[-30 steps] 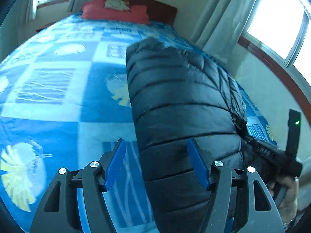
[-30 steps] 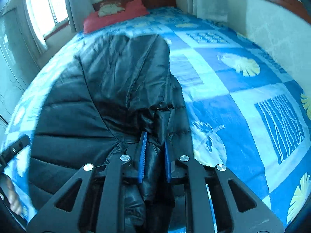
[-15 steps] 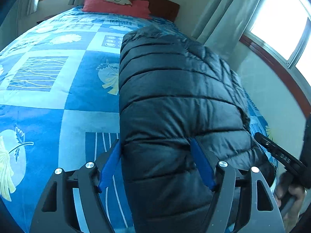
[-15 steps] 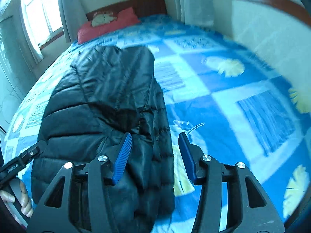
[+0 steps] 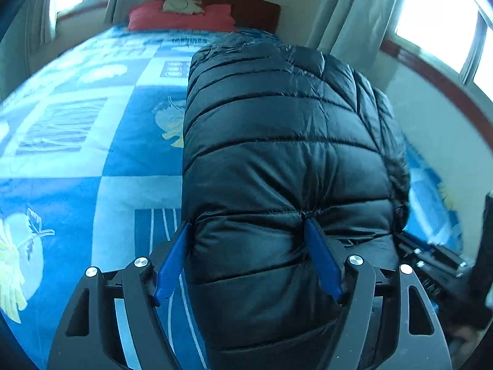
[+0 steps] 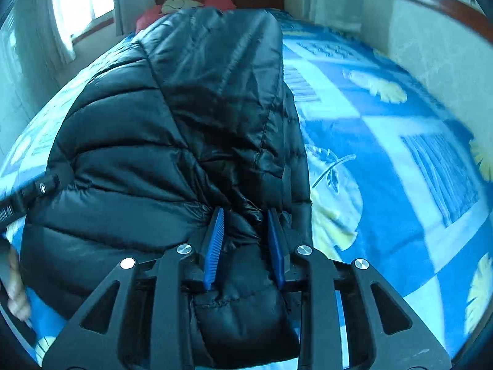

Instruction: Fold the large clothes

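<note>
A black quilted puffer jacket lies lengthwise on the bed, folded in on itself. My left gripper is wide open, its blue fingers straddling the jacket's near left edge, which bulges between them. In the right wrist view the jacket fills the middle. My right gripper has its blue pads narrowed around a bunch of the jacket's near hem, with fabric pinched between them.
The bed has a blue and white patterned blanket. A red pillow lies by the wooden headboard. A wall and window sill run along the bed's right side. Curtains hang at both windows.
My right gripper let go, opened, then closed in again on the jacket's near hem. My left gripper stayed open and moved onto the jacket's edge.
</note>
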Action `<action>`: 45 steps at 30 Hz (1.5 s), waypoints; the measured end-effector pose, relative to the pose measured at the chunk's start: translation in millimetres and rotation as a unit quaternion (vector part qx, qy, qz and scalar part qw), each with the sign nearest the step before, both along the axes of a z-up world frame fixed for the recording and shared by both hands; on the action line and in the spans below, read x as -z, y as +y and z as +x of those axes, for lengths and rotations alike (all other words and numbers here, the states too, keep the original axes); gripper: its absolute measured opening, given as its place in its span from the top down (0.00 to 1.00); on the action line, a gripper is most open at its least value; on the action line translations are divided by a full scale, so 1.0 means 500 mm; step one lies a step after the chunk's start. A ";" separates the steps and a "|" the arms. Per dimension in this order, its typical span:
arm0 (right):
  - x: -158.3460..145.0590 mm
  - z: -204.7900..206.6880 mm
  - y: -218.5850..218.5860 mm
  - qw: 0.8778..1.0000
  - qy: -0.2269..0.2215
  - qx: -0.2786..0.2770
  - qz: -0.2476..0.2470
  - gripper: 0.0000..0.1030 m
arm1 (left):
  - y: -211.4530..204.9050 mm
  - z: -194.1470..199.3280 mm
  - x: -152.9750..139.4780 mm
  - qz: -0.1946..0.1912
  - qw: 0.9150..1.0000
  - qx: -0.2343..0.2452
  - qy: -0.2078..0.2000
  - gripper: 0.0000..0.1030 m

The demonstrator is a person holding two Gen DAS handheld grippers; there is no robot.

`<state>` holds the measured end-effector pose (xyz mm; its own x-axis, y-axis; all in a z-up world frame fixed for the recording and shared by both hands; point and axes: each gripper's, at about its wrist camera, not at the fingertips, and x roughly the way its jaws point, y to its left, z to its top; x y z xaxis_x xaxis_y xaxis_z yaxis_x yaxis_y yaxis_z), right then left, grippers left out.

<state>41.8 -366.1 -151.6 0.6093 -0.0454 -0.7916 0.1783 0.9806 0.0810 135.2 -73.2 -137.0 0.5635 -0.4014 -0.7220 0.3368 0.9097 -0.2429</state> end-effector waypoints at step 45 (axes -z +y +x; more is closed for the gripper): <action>0.025 0.263 -0.008 0.997 -0.070 -0.017 0.024 0.60 | -0.085 0.201 0.024 0.009 0.999 -0.035 0.006 0.09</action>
